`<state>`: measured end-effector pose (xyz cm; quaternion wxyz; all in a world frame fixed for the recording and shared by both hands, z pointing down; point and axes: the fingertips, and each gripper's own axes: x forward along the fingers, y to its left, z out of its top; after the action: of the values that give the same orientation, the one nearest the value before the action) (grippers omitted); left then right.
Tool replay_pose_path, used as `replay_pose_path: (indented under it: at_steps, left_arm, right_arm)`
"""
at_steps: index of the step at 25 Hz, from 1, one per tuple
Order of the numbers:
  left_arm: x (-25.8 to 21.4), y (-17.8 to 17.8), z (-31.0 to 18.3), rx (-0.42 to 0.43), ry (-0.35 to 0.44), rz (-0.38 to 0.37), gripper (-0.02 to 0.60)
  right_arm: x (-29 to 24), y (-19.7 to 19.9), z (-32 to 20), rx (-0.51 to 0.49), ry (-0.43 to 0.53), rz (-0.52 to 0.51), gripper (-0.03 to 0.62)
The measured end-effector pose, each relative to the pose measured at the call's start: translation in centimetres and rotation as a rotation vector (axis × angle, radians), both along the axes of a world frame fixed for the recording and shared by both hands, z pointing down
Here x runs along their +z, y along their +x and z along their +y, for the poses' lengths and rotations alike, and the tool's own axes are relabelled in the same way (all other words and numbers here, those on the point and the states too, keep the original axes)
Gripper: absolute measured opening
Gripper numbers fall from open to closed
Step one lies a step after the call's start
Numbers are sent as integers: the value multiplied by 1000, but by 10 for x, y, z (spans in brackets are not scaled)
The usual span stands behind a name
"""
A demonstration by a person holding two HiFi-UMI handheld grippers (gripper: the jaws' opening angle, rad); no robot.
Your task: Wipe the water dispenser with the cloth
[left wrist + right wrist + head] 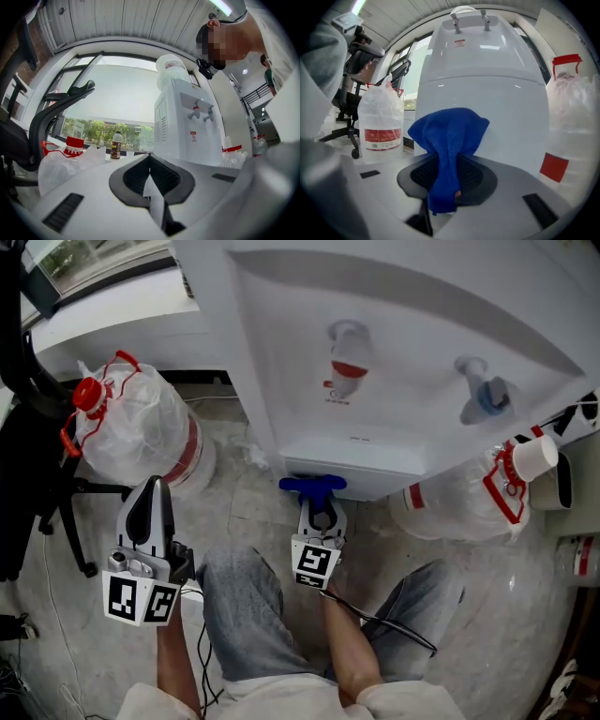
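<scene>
Cloth (pixel 312 486) — blue and bunched — is clamped between the closed jaws of the right claw (pixel 319 507), up against the lower front edge of the white water dispenser (pixel 394 362), seemingly touching it. The left claw (pixel 153 486) hangs well apart — jaws pressed together, apparently empty — near a plastic-wrapped water jug (pixel 141 432).

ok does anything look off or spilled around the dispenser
Nothing stands out. The water dispenser stands upright, the blue cloth is pinched in the right tool close to the dispenser's base, and no puddle shows on the floor.
</scene>
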<state>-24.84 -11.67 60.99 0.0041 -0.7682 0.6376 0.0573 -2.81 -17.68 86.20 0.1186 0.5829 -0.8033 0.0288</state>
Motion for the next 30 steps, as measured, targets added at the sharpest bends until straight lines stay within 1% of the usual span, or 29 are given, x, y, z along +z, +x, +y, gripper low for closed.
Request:
replay_pose_path:
  at_steps: [7, 9, 11, 13, 17, 22, 26, 30]
  left_arm:
    - [7, -23, 9, -33, -18, -6, 11]
    - [11, -26, 10, -33, -28, -6, 11]
    - [14, -27, 9, -29, -34, -6, 11]
    - [16, -28, 8, -23, -38, -4, 11]
    - [20, -23, 2, 0, -47, -4, 11]
    - [24, -9, -6, 26, -48, 5, 11]
    - [25, 1, -11, 44, -44, 8, 11]
    - [29, 16, -16, 61, -48, 13, 11]
  right_arm:
    - [17, -54, 0, -112, -19, 11, 110]
    - [23, -64, 1, -127, -53, 7, 110]
    - [33, -65, 2, -129, -77, 16, 110]
    - [42, -58, 2, -116, -86, 34, 110]
    - [49, -33, -1, -66, -95, 61, 110]
    - [61, -5, -1, -18, -101, 71, 110]
    - [61, 15, -2, 13, -83, 64, 110]
    - [58, 46, -2, 53, -76, 70, 110]
